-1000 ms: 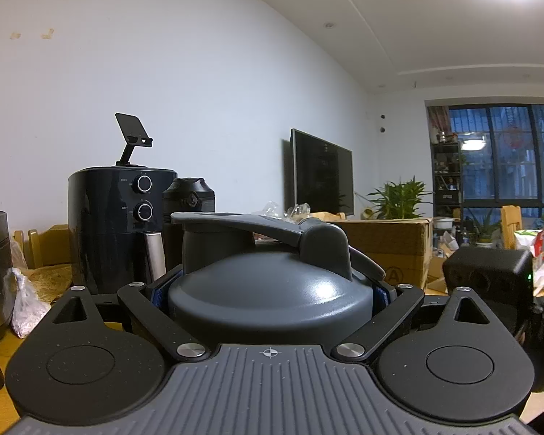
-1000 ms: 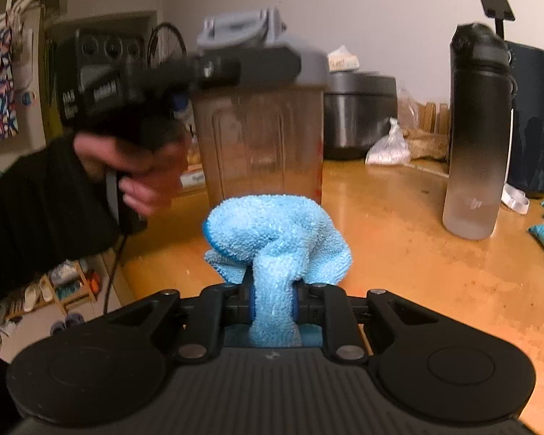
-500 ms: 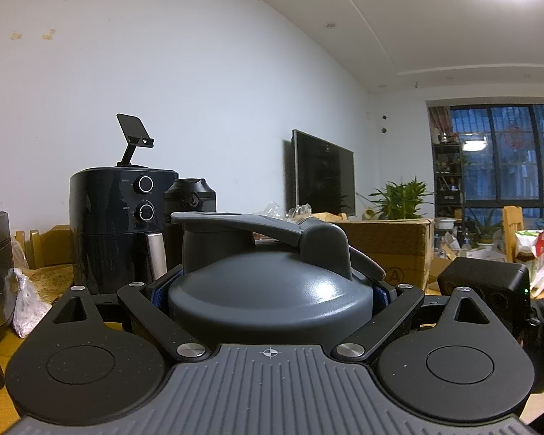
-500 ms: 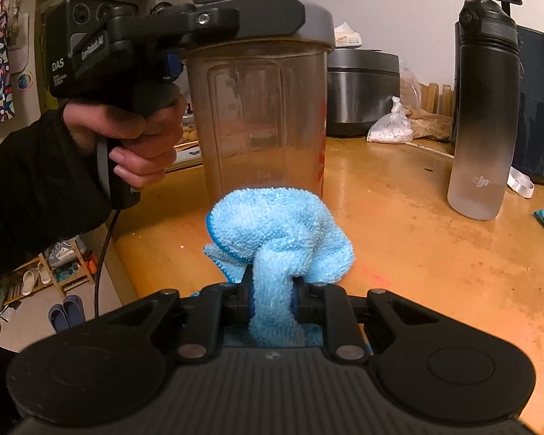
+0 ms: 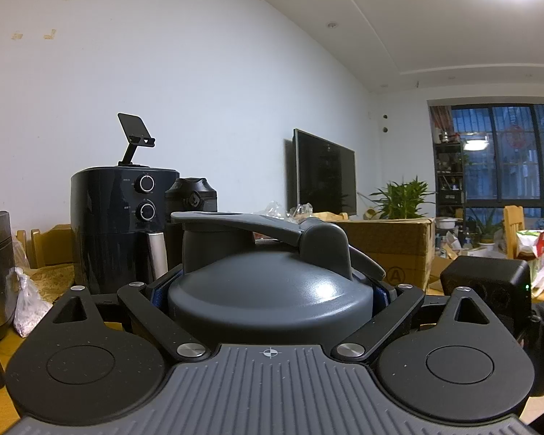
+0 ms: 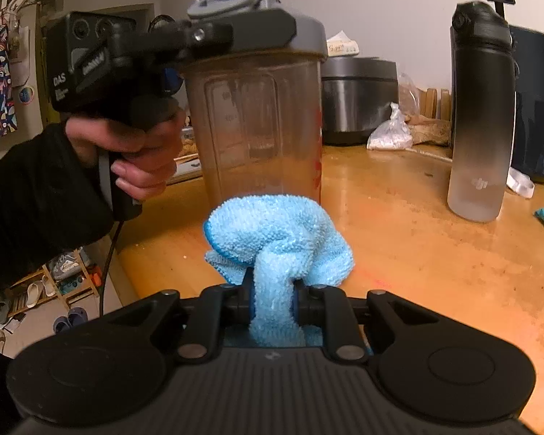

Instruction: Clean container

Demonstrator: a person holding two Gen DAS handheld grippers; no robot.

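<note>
Two grippers are in use. The left gripper [image 6: 257, 32] is clamped on the grey lid [image 5: 272, 290] of the shaker container [image 6: 261, 127], held upright, its long axis vertical. The right gripper [image 6: 273, 299] is pressed together on a blue cloth [image 6: 275, 235], directly near of the container wall. Free desk [image 6: 399, 239] is seen to the right.

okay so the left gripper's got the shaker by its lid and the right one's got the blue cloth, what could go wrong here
1. The left gripper clamps only the grey lid; if the lid is loose, the shaker cup could drop onto the wooden table.
2. The blue cloth is bunched in the right gripper, so wiping pressure could tilt the cup.
</note>
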